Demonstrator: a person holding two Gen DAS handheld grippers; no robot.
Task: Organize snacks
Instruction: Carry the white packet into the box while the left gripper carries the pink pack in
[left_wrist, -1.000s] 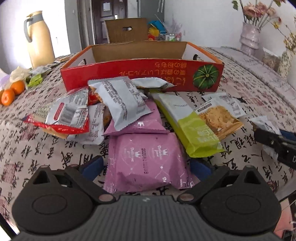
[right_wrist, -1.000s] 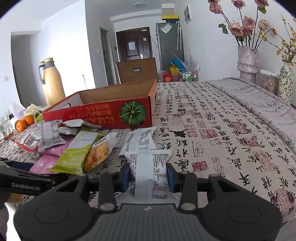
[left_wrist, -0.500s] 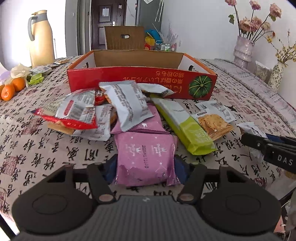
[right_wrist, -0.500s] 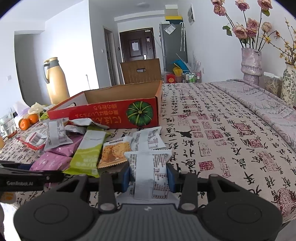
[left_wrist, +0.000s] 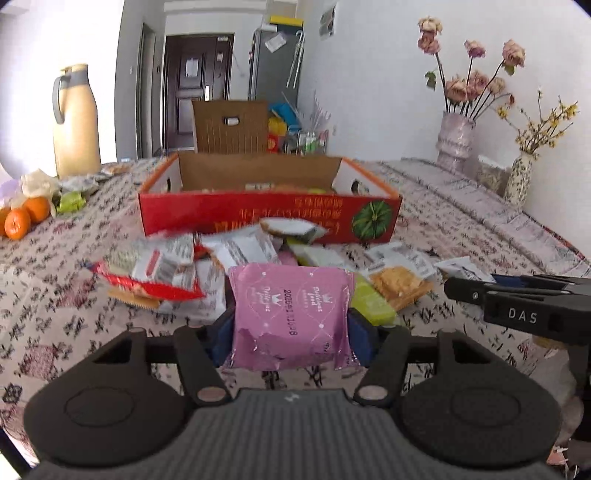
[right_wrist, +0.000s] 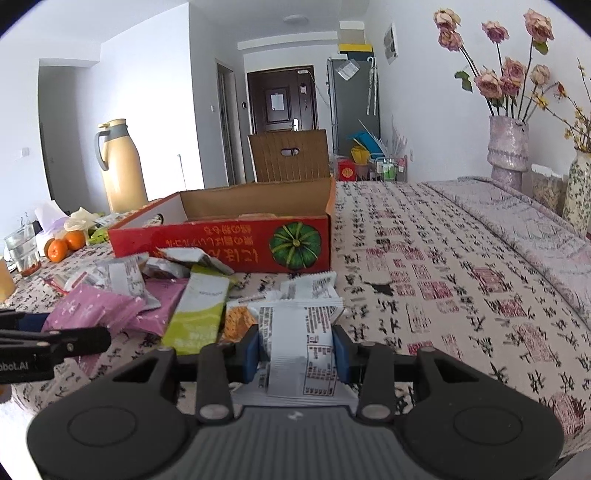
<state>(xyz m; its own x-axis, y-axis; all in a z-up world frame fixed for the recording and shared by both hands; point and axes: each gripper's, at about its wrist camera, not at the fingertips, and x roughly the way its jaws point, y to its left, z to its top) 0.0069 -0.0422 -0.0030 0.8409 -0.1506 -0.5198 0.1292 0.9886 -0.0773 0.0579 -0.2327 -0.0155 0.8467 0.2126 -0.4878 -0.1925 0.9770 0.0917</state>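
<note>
My left gripper (left_wrist: 291, 332) is shut on a pink snack packet (left_wrist: 291, 314) and holds it lifted above the table. My right gripper (right_wrist: 295, 350) is shut on a white snack packet (right_wrist: 301, 343), also held up. A pile of snack packets (left_wrist: 177, 273) lies in front of the open red cardboard box (left_wrist: 258, 218), which shows in the right wrist view (right_wrist: 229, 243) too. A green packet (right_wrist: 199, 310) and another pink packet (right_wrist: 92, 310) lie in the pile. The right gripper shows at the right of the left wrist view (left_wrist: 524, 299).
Oranges (left_wrist: 26, 218) and a yellow thermos jug (left_wrist: 75, 122) stand at the far left of the table. Flower vases (right_wrist: 508, 147) stand at the far right. A chair back (left_wrist: 231, 125) rises behind the box. The patterned tablecloth (right_wrist: 443, 277) covers the table.
My left gripper closed on the pink packet and lifted it off the table, toward the box. My right gripper, still holding the white packet, also rose.
</note>
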